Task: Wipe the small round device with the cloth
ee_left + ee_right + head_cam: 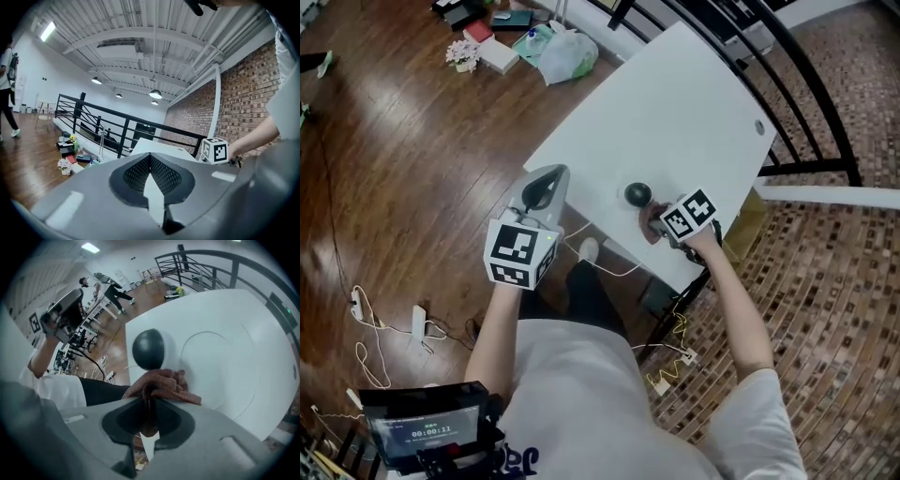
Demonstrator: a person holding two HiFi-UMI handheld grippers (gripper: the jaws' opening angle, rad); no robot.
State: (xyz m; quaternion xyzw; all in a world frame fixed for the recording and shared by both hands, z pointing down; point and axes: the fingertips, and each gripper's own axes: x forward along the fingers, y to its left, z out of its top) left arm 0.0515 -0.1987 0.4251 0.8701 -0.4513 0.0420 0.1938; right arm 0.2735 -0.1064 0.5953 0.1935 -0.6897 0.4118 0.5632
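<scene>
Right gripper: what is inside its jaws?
A crumpled reddish-brown cloth, pinched in the shut jaws of the right gripper, beside the small dark round device. The white table under the cloth is covered.

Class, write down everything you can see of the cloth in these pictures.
The cloth is reddish-brown, soft and fuzzy-looking, bunched into folds. One fold is pinched between the jaws of the right gripper; the rest spreads forward over the white table, close by the dark round device. Whether it touches the device cannot be told.
</scene>
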